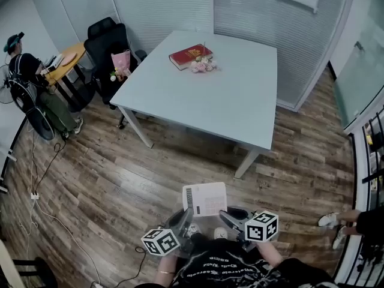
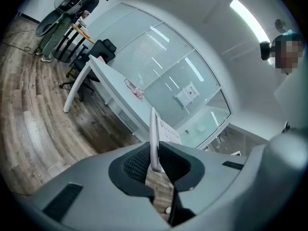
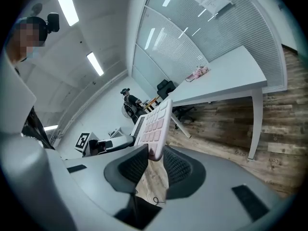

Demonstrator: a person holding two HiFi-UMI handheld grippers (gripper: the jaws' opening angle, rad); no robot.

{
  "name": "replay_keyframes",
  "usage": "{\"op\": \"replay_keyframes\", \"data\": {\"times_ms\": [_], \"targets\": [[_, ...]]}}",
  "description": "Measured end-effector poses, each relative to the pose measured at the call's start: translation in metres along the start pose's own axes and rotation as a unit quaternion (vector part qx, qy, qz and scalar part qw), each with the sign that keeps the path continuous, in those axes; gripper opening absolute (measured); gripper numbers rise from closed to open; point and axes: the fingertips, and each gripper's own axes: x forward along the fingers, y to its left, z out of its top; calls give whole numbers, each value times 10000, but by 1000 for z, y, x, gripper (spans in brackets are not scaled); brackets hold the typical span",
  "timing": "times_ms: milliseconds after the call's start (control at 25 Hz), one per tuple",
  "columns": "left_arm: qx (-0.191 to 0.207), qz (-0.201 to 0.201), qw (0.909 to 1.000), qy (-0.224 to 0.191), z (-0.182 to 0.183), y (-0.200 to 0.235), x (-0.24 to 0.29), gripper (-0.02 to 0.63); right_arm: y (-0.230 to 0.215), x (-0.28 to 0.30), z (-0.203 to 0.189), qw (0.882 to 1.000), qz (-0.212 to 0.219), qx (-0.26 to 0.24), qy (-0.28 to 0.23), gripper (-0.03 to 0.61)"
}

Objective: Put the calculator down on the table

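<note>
I am holding the calculator up in the air between both grippers. It is hanging low in the head view, close in front of my body and over the wood floor. It is not touching the table, which is standing well apart from it, further ahead.

My left gripper is pinching the calculator's left side. In the left gripper view its jaws are sitting nearly together, with only the thin body, seen edge-on and upright, clamped between the ribbed pads. My right gripper is gripping the right side near a lower corner. In the right gripper view its jaws are standing a little wider, with both pads pressing on the casing.

The key face is pointing up toward the head camera, with the dark display strip lying on the left gripper's side.

On the far part of the table, a red book is lying just beside some pink flowers. A black chair is standing at the table's left end. Beyond it, a person is sitting by an orange desk.
</note>
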Motion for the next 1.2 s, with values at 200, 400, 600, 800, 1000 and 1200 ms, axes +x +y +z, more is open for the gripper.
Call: {"op": "replay_keyframes", "data": {"times_ms": [200, 400, 600, 800, 1000, 1200], "targets": [[145, -97, 9995, 252, 6, 14, -5, 69, 6, 14, -5, 9998, -161, 73, -71, 109], [170, -187, 9991, 331, 18, 30, -12, 69, 16, 33, -7, 9993, -278, 115, -225, 109], [261, -205, 9985, 436, 35, 40, -10, 69, 19, 49, -1, 9985, -345, 209, -368, 110], [230, -153, 9984, 485, 39, 48, -9, 69, 16, 57, 1, 9985, -356, 289, -314, 110], [252, -97, 9984, 502, 52, 53, 8, 69, 2, 70, 17, 9990, -235, 310, -224, 110], [164, 98, 9994, 299, 79, 64, 25, 69, -10, 94, 47, 9998, -36, 189, -63, 110]]}}
